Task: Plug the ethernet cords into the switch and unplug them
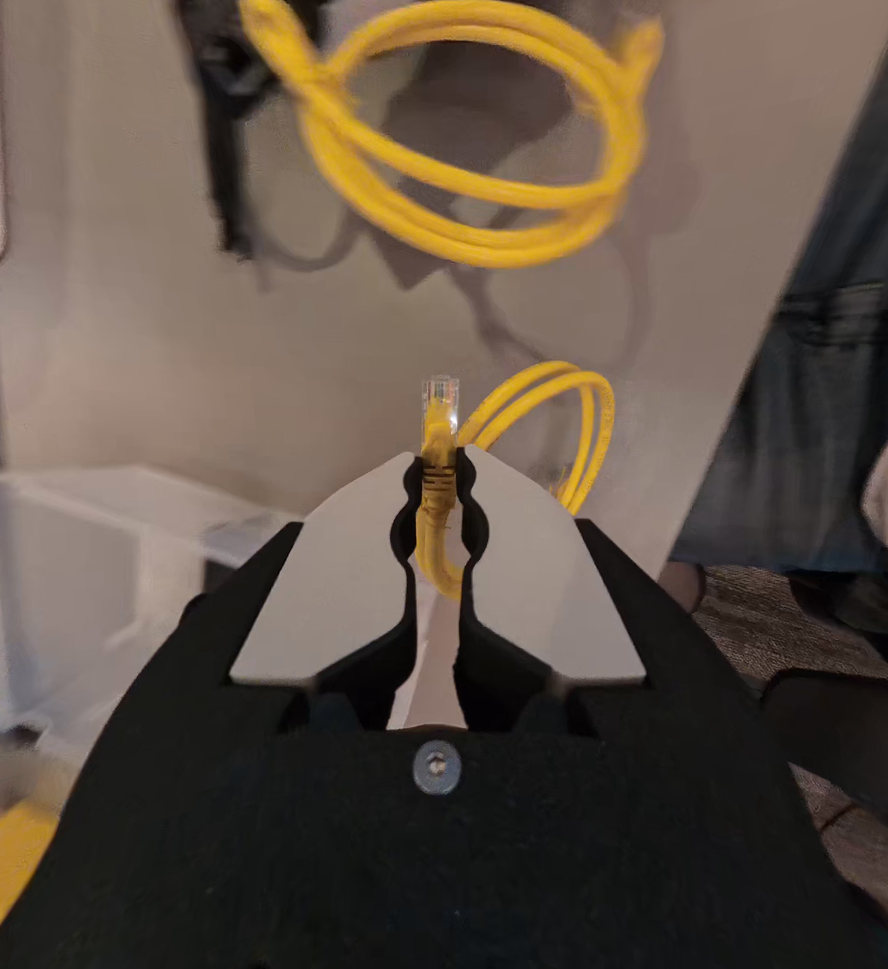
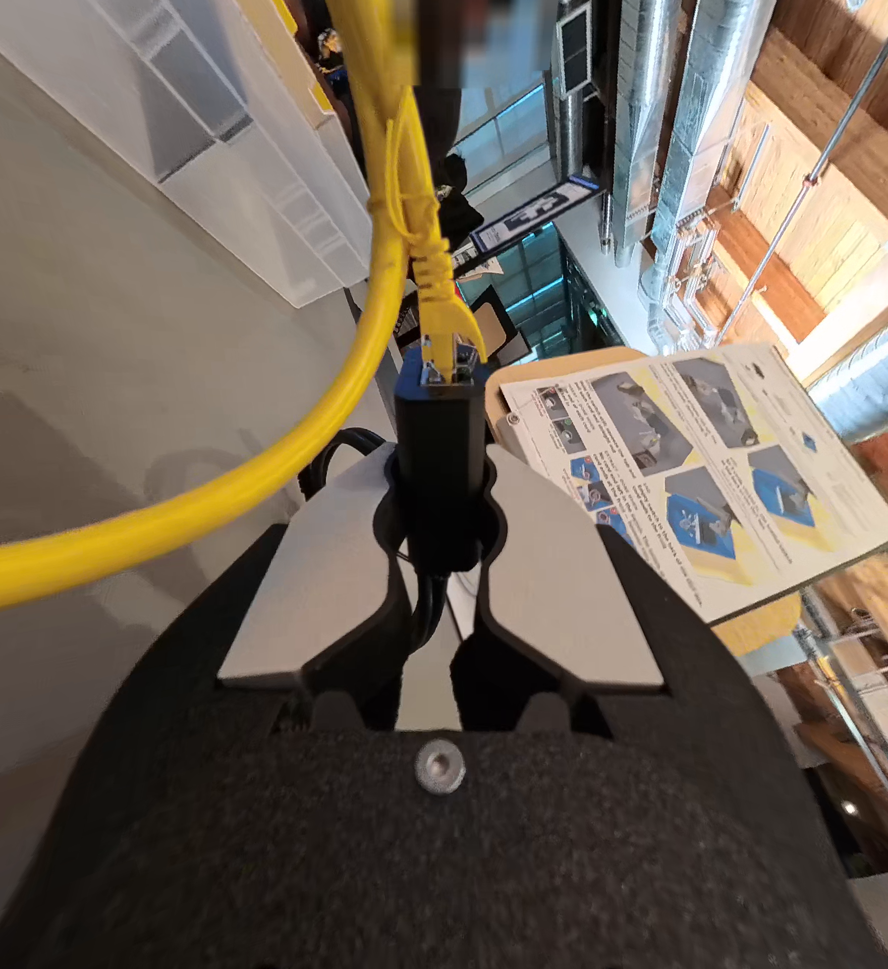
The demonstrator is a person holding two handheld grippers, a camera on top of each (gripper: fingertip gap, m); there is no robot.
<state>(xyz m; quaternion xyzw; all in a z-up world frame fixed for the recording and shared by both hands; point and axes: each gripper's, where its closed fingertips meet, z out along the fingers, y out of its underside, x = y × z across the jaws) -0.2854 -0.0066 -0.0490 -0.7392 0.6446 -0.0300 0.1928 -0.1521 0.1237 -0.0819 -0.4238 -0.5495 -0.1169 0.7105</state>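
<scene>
Clearly, the left tongs (image 1: 439, 461) are clamped on a yellow cord (image 1: 434, 529) just behind its plug: both dark pads press the ribbed yellow boot from either side. The clear plug (image 1: 438, 401) sticks out past the fingertips and points forward, free of any socket. Behind the grip the cord bends down between the fingers, and two strands of it arch out in a loop (image 1: 578, 419) to the right of the tongs.

Farther off in the left wrist view, a second coil of yellow cord (image 1: 484, 173) hangs above the pale surface (image 1: 169, 341), blurred, with a dark shape beside its upper left end that cannot be made out. A clear plastic bin (image 1: 75, 577) stands at the lower left.

The right tongs (image 2: 439, 466) grip a black switch (image 2: 439, 435) held lengthwise between the fingers, pads pressed on its sides. A yellow plug (image 2: 444, 341) sits in the socket at its far end, and that cord's strand (image 2: 222, 503) sweeps down and left. Black cables (image 2: 326, 451) trail from the near end. A printed sheet (image 2: 693, 472) on a board lies just to the right.
</scene>
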